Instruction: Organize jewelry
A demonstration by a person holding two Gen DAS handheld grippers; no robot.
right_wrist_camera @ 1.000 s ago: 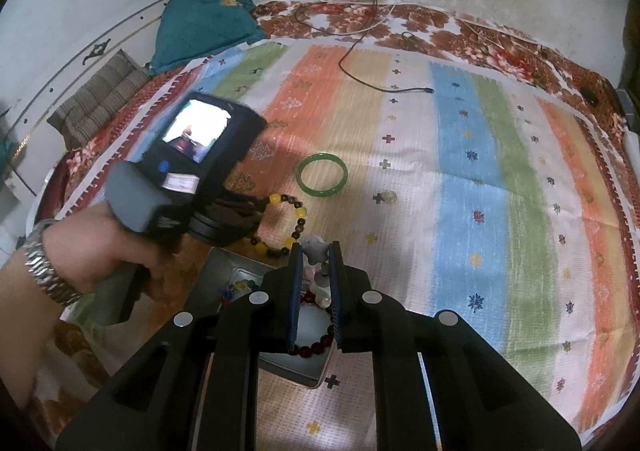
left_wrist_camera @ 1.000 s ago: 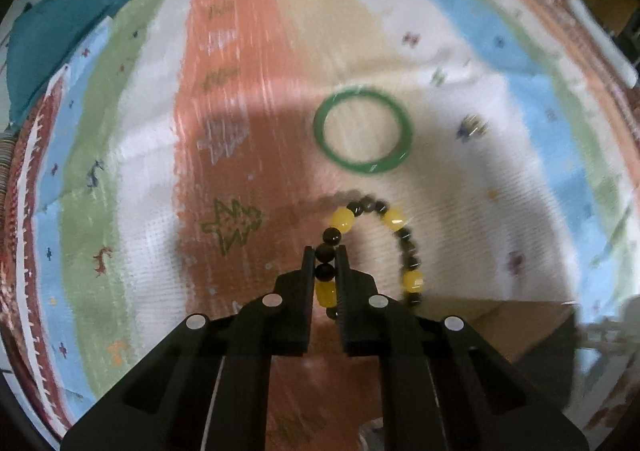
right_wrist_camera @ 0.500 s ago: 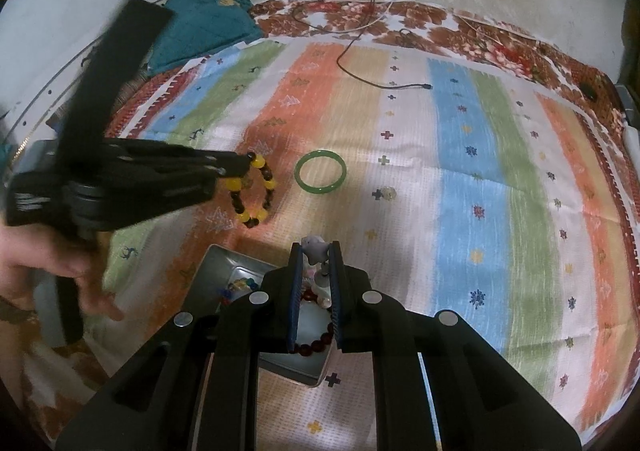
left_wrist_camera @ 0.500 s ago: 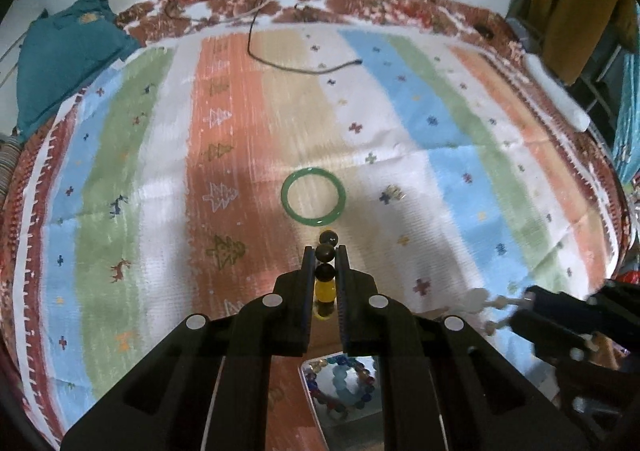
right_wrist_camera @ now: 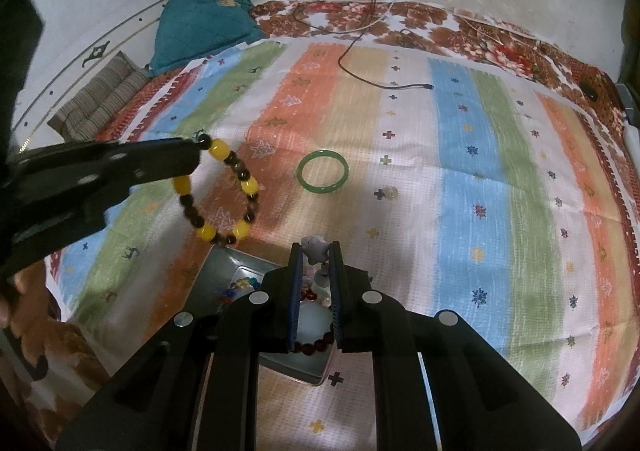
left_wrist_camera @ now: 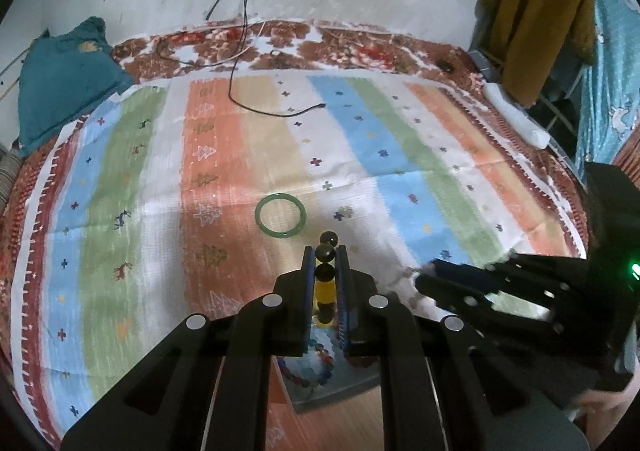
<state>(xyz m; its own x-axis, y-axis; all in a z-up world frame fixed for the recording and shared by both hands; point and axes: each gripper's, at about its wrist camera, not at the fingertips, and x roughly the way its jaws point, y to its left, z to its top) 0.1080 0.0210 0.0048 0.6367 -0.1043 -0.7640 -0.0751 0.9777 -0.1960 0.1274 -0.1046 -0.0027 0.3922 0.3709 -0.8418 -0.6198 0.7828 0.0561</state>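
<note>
left gripper (left_wrist_camera: 325, 255): clamped on the yellow-and-dark bead bracelet (right_wrist_camera: 222, 191). In the left wrist view only a few beads show between the fingers; in the right wrist view the whole loop hangs free from the tip at centre left.
change: a second ago the bracelet lay on the striped bedspread (right_wrist_camera: 460, 179) next to the green bangle (right_wrist_camera: 322, 171), already pinched. Now it is lifted clear, the bed looks further away in the left wrist view, and the tin has come into frame under the fingers.
right gripper (right_wrist_camera: 316, 251): together on a small pale trinket (right_wrist_camera: 315, 247), exact kind too small to tell. No shift across the frames; it sits over the tin.
metal tin (right_wrist_camera: 224, 263): lower centre of the right wrist view, on the bed, already holding a multicolour bead bracelet (left_wrist_camera: 308, 365) and a dark red bead bracelet (right_wrist_camera: 316, 345).
still loose: the green bangle at frame centre, and a small ring-like piece (right_wrist_camera: 390, 193) just right of it, both on the bedspread, apart from the tin.
meaning: pick is done, this is the carry leg. My read: next is to bring the hanging loop over the tin and release.
risk: the loop swings and the right gripper is crowding the tin opening; it could drape over the rim.
</note>
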